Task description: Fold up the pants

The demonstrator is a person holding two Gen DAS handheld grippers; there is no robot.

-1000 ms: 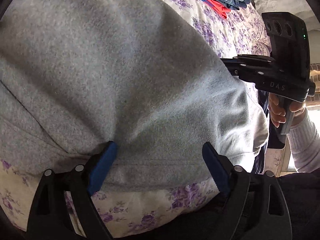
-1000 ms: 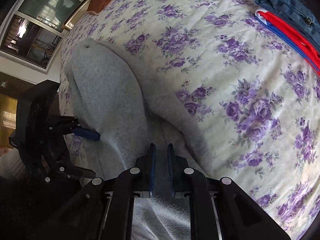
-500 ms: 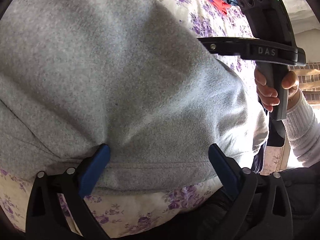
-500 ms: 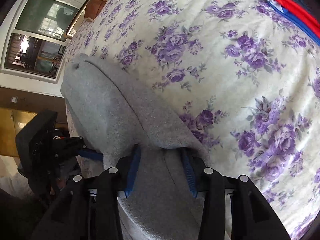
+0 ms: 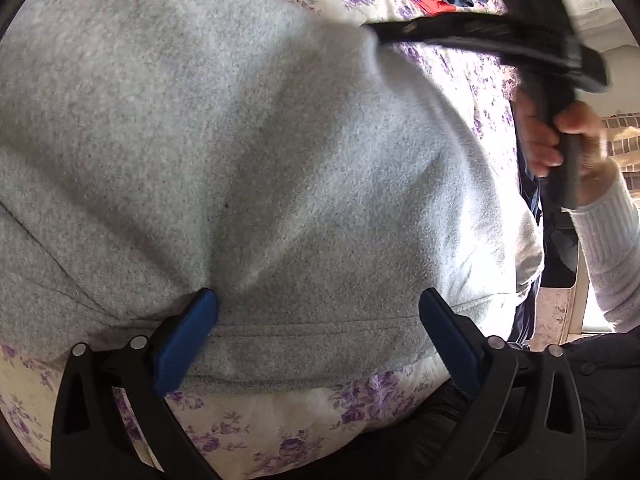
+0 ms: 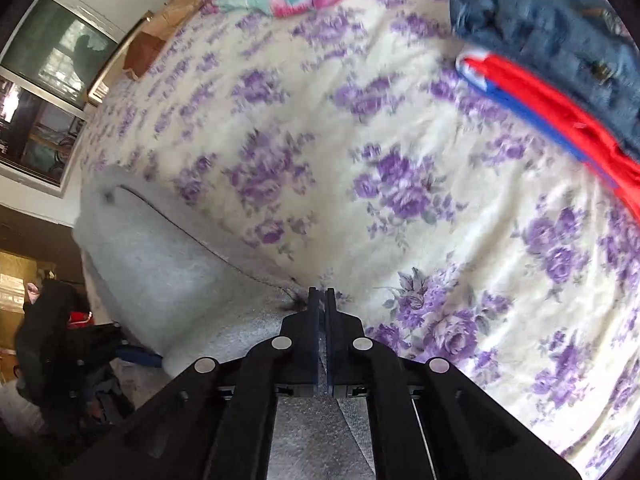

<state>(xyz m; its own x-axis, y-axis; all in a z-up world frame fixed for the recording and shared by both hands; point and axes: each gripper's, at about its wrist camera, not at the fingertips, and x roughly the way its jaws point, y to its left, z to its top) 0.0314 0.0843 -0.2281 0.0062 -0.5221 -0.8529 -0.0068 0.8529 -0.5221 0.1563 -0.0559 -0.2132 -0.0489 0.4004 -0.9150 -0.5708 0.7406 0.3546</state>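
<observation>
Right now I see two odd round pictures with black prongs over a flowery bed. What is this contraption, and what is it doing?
There is no robot. A person holds a pinching tool in each hand, each carrying a wide-angle camera that looks along its two fingers. One picture comes from the left tool, wide open over the waistband of grey pants on the floral bedsheet; the right hand shows there too. The other comes from the right tool, shut on the pants' edge. Folded jeans and a red garment lie beyond.
</observation>
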